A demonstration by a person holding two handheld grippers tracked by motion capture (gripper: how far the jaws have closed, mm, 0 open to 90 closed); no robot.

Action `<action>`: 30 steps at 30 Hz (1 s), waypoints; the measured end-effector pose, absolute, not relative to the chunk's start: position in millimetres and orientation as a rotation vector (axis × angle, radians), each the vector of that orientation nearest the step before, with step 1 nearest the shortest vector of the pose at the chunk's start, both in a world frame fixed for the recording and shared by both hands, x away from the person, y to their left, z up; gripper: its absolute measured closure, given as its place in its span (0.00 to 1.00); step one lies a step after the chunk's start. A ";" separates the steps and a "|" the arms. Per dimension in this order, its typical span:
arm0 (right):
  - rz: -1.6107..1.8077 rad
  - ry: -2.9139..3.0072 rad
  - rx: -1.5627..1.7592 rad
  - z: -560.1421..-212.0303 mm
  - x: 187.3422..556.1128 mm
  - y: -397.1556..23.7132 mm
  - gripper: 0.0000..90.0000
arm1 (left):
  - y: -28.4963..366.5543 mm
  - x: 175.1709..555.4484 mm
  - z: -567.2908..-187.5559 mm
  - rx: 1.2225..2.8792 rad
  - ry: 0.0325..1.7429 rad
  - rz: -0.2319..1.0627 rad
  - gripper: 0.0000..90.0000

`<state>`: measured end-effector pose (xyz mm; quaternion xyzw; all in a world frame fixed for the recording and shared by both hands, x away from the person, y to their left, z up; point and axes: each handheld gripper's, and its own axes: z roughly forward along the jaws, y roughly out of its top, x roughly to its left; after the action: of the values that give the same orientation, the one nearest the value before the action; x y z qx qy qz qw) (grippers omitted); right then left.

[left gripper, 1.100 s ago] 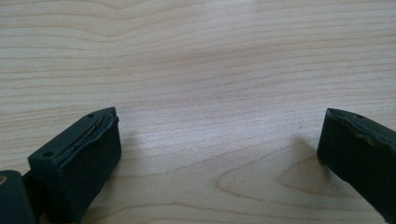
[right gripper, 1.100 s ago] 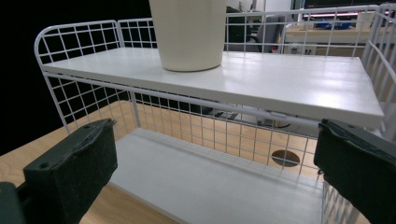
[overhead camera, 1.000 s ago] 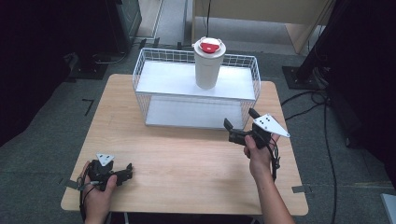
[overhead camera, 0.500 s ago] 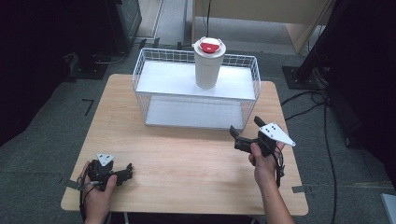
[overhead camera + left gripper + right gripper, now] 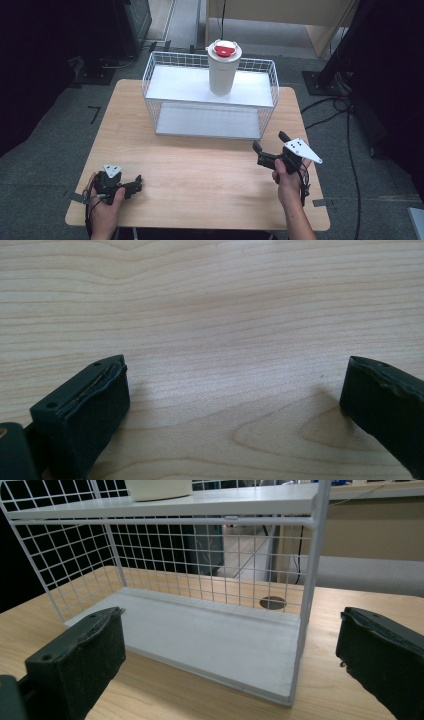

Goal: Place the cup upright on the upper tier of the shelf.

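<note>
High view: a wooden table [image 5: 200,175] with a white wire rack [image 5: 210,102] at its far side and a person's two hands coming in from the near edge
Cup: a white cup [image 5: 222,70] with a red-centred lid stands upright on the top shelf of the rack, toward the middle (in the right gripper view its base [image 5: 157,489] shows at the top edge)
Rack: two shelves, the lower one [image 5: 210,640] bare and resting on the table
Right gripper: right gripper [image 5: 270,147] is held above the table's right side, just in front of the rack's near right corner, well apart from the cup; its jaws stand wide apart with nothing between them, pointing toward the lower shelf
Right hand: right hand [image 5: 287,180] wraps the handle, with the grey three-cornered plate on top
Left gripper: left gripper [image 5: 135,184] sits low at the near left corner of the table, far from the rack; jaws spread wide, holding nothing
Left gripper view: bare wood grain [image 5: 225,340] between the two black jaws, which lie close to the tabletop
Left hand: left hand [image 5: 102,205] grips the handle at the table's near edge
</note>
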<state>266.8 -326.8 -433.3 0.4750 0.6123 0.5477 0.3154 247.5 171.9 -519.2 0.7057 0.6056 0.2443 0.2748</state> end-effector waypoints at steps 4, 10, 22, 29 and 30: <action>1.433 1.610 1.269 -438.2 263.2 -331.8 0.00 | 171.9 247.6 -519.3 1.896 1.628 0.657 0.00; 1.408 1.606 1.301 -447.6 256.7 -341.7 0.00 | 171.9 247.6 -519.3 1.895 1.628 0.657 0.00; 1.372 1.586 1.361 -463.1 244.7 -359.4 0.00 | 171.9 247.5 -519.2 1.896 1.628 0.657 0.00; 1.346 1.578 1.398 -473.9 237.2 -368.7 0.00 | 171.9 247.5 -519.3 1.896 1.628 0.657 0.00; 1.343 1.577 1.406 -474.8 236.4 -369.5 0.00 | 171.9 247.6 -519.3 1.896 1.628 0.657 0.00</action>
<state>236.4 -369.5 -474.8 0.5332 0.5981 0.5093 0.3140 247.6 171.9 -519.3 0.7054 0.6058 0.2444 0.2752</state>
